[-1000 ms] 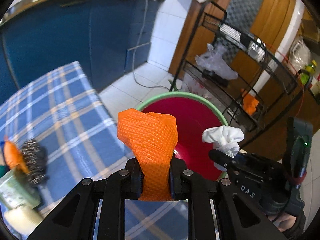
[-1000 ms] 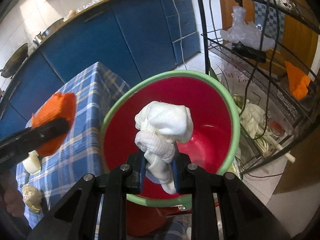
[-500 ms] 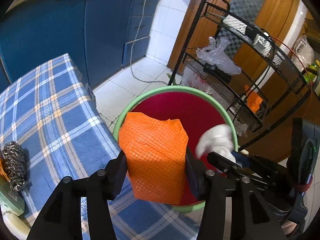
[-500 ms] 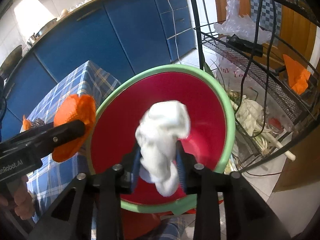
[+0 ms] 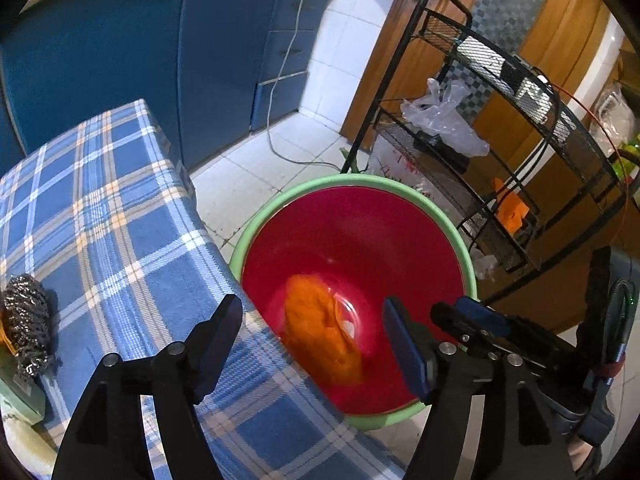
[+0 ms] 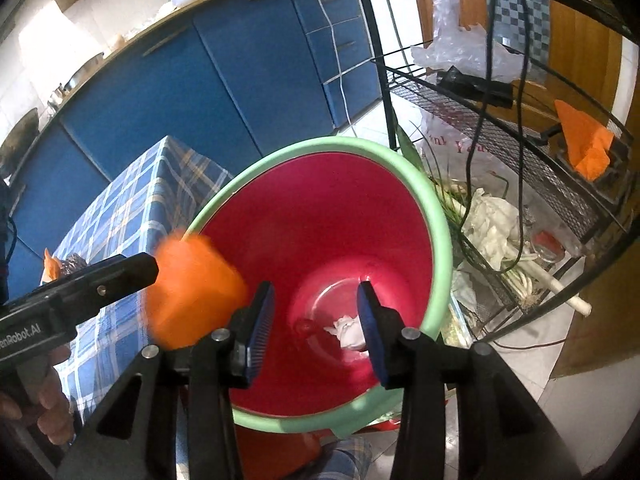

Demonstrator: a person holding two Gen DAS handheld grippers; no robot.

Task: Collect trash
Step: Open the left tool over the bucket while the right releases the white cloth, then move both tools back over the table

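While the orange cloth (image 5: 322, 330) shows as a blur of motion inside the red bucket (image 5: 424, 208), free of any pad, the white crumpled paper (image 6: 349, 331) lies at the bottom of that same green-rimmed bucket. In the right wrist view the orange cloth (image 6: 192, 296) appears blurred just off the tip of the left hand-held gripper (image 5: 310, 344), over the bucket's near rim (image 6: 304, 148). The left hand-held gripper has its jaws spread and still opening, with nothing pressed between them. The right hand-held gripper (image 6: 316, 316) hangs above the bucket mouth, its jaws likewise opening and holding nothing, the white paper seen far below through the gap. Part of a hand (image 6: 44, 396) grips the left tool's handle at the lower left edge. Just beside the bucket stands the tabletop (image 5: 104, 216) under a blue plaid cloth, with a steel wool scourer (image 5: 26, 320) near its left edge. On the other side rises a black wire rack (image 5: 532, 152) carrying a clear plastic bag (image 5: 444, 120) and another orange rag (image 5: 510, 212). Blue cabinets (image 5: 140, 60) line the wall behind.
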